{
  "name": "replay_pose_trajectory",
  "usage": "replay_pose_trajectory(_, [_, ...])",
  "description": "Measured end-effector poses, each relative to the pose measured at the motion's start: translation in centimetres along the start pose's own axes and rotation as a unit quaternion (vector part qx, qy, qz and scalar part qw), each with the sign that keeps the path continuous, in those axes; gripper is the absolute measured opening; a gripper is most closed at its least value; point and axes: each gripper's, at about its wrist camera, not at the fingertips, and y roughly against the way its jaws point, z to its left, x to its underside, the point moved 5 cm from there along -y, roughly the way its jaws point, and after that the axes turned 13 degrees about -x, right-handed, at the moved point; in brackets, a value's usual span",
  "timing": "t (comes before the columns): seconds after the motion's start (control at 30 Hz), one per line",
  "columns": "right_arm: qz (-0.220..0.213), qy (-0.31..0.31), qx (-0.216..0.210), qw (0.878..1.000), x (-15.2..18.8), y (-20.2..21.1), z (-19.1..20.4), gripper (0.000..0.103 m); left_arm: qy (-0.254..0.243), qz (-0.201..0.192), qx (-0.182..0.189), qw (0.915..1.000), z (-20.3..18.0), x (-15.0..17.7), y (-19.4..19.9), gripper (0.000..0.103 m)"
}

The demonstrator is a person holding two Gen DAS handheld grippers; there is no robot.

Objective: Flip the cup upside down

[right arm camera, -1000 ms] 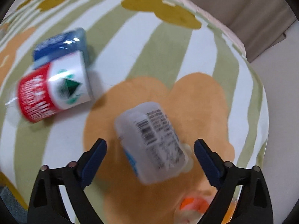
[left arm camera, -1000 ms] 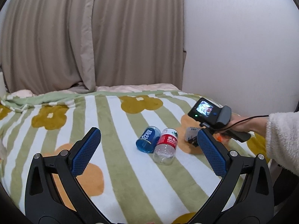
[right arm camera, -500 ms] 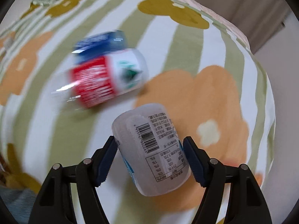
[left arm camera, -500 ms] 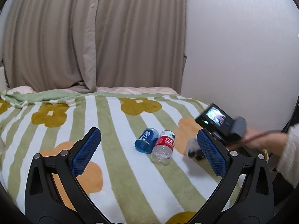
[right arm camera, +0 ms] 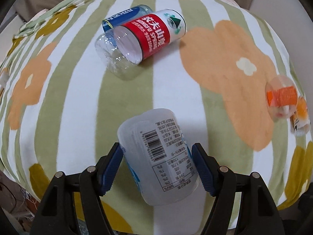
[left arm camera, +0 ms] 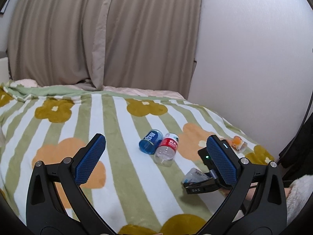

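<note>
My right gripper [right arm camera: 157,165] is shut on a frosted white cup [right arm camera: 156,156] with a barcode label and holds it tilted above the blanket. The cup also shows in the left wrist view [left arm camera: 192,175], held in the right gripper [left arm camera: 197,184] at the right. My left gripper [left arm camera: 154,160] is open and empty, held above the bed. A red-labelled clear cup [right arm camera: 144,41] and a blue cup [right arm camera: 125,15] lie on their sides together mid-bed; both show in the left wrist view, red [left arm camera: 167,150] and blue [left arm camera: 150,142].
The striped flower blanket [left arm camera: 109,121] covers the bed. An orange-labelled clear cup [right arm camera: 280,98] lies near the right edge, also in the left wrist view [left arm camera: 236,143]. Curtains [left arm camera: 97,35] and a white wall [left arm camera: 244,58] stand behind. The bed edge drops off on the right.
My right gripper closed on the white cup, lifted it off the orange flower and carried it back toward the front of the bed. The left gripper stayed open.
</note>
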Motion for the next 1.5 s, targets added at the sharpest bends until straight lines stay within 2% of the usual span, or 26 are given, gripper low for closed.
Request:
replay_pose_trajectory(0.17, [0.010, -0.012, -0.002, 1.000, 0.6, -0.8, -0.2, 0.073, -0.004, 0.003, 0.007, 1.0000, -0.8, 0.2, 0.2, 0.103])
replay_pose_trajectory(0.23, [0.003, -0.014, -0.007, 1.000, 0.7, -0.8, -0.4, 0.088, -0.005, 0.006, 0.008, 0.9999, -1.2, 0.2, 0.1, 0.103])
replay_pose_trajectory(0.3, [-0.015, -0.016, -0.017, 1.000, 0.9, -0.1, -0.8, 0.097, -0.004, 0.010, 0.010, 0.9999, -1.3, 0.3, 0.1, 0.103])
replay_pose_trajectory(0.43, [-0.068, -0.026, -0.047, 0.996, 1.3, 3.9, -1.6, 0.097, -0.003, 0.030, 0.013, 0.9995, -2.1, 0.3, -0.5, 0.103])
replay_pose_trajectory(0.53, [-0.134, -0.013, -0.053, 0.990, 2.3, 9.6, -1.9, 0.097, -0.005, 0.089, 0.042, 0.9951, -3.9, 0.3, -2.4, 0.103])
replay_pose_trajectory(0.6, [-0.173, 0.015, -0.025, 0.985, 3.4, 13.7, -1.7, 0.097, 0.013, 0.153, 0.070, 0.9856, -5.5, 1.1, -5.1, 0.103])
replay_pose_trajectory(0.63, [-0.192, 0.016, -0.005, 0.981, 4.0, 15.6, -1.8, 0.097, 0.017, 0.176, 0.071, 0.9818, -6.0, 1.7, -6.2, 0.103])
replay_pose_trajectory(0.7, [-0.230, 0.009, 0.028, 0.973, 5.1, 18.9, -2.2, 0.097, 0.019, 0.239, 0.072, 0.9682, -7.8, 4.1, -9.4, 0.103])
replay_pose_trajectory(0.73, [-0.263, 0.006, 0.040, 0.964, 6.0, 20.9, -2.4, 0.097, 0.016, 0.266, 0.069, 0.9613, -8.7, 5.5, -10.8, 0.103])
replay_pose_trajectory(0.83, [-0.311, 0.001, 0.051, 0.949, 6.9, 24.0, -2.3, 0.097, 0.012, 0.335, 0.046, 0.9410, -10.6, 9.6, -14.5, 0.102])
replay_pose_trajectory(0.93, [-0.342, 0.002, 0.032, 0.939, 7.6, 25.5, -2.1, 0.097, 0.015, 0.377, 0.023, 0.9259, -11.8, 12.7, -16.7, 0.095])
replay_pose_trajectory(1.0, [-0.353, 0.008, 0.022, 0.935, 7.8, 26.1, -1.9, 0.098, 0.004, 0.393, 0.005, 0.9197, -12.3, 14.1, -18.0, 0.094])
replay_pose_trajectory(1.1, [-0.371, 0.016, 0.006, 0.929, 8.2, 26.8, -1.2, 0.098, 0.007, 0.414, -0.015, 0.9103, -12.7, 15.5, -19.5, 0.088])
replay_pose_trajectory(1.2, [-0.386, 0.020, -0.001, 0.922, 8.6, 27.5, -0.9, 0.098, 0.013, 0.422, -0.013, 0.9066, -13.1, 15.9, -20.6, 0.087])
replay_pose_trajectory(1.27, [-0.395, 0.020, -0.006, 0.918, 8.7, 27.8, -0.9, 0.098, -0.001, 0.424, -0.010, 0.9056, -13.8, 16.2, -20.9, 0.084])
replay_pose_trajectory(1.33, [-0.401, 0.018, -0.010, 0.916, 8.7, 28.1, -0.9, 0.098, -0.003, 0.437, 0.007, 0.8992, -14.6, 16.5, -21.1, 0.072])
replay_pose_trajectory(1.37, [-0.402, 0.018, -0.011, 0.916, 8.7, 28.1, -0.8, 0.098, -0.002, 0.444, 0.012, 0.8960, -14.8, 16.6, -21.4, 0.071])
replay_pose_trajectory(1.5, [-0.402, 0.018, -0.009, 0.915, 8.7, 28.2, -0.7, 0.098, -0.040, 0.444, 0.025, 0.8947, -15.7, 16.4, -21.7, 0.070])
